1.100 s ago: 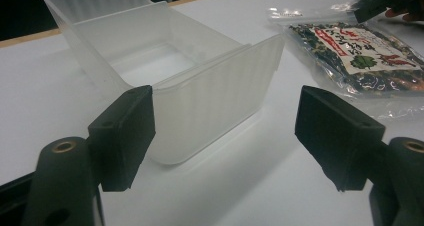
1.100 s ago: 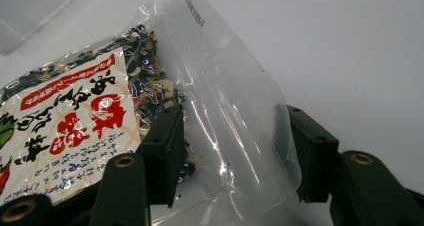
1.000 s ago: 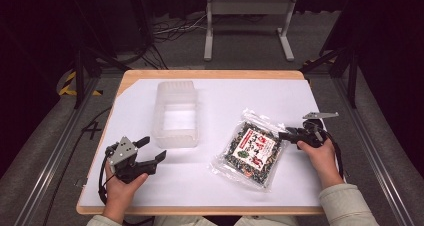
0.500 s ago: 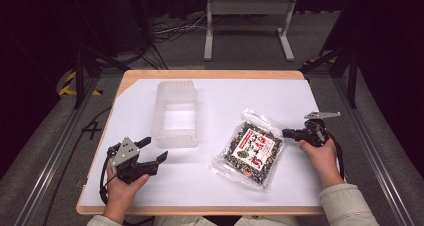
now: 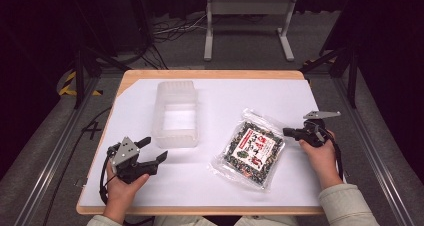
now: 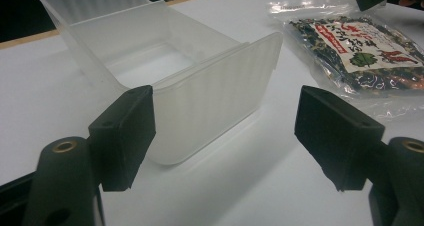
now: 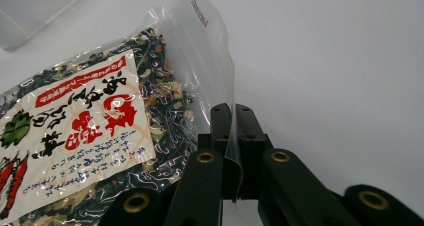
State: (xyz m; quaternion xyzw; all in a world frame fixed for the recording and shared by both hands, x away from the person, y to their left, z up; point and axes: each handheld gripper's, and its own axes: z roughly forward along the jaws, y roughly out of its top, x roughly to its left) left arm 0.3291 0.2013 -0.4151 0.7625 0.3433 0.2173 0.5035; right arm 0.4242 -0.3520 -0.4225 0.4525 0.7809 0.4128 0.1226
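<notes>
A clear bag of dark dried food with a red-and-white label (image 5: pixel 252 148) (image 7: pixel 90 136) (image 6: pixel 360 51) lies flat on the white table right of centre. My right gripper (image 5: pixel 289 132) (image 7: pixel 232 116) is shut on the bag's clear right edge. A translucent plastic tub (image 5: pixel 176 115) (image 6: pixel 165 71) stands empty left of centre. Near the front left, my left gripper (image 5: pixel 154 149) (image 6: pixel 225 131) is open, its jaws wide apart and aimed at the tub's near wall, touching nothing.
The white sheet (image 5: pixel 225 196) covers a wooden tabletop (image 5: pixel 210 75) with dark floor, cables and a metal stand (image 5: pixel 245 16) beyond. Metal rails run along both sides of the table.
The right gripper has crept slightly left along the bag's edge and stays shut on it. The left gripper and the tub have barely moved.
</notes>
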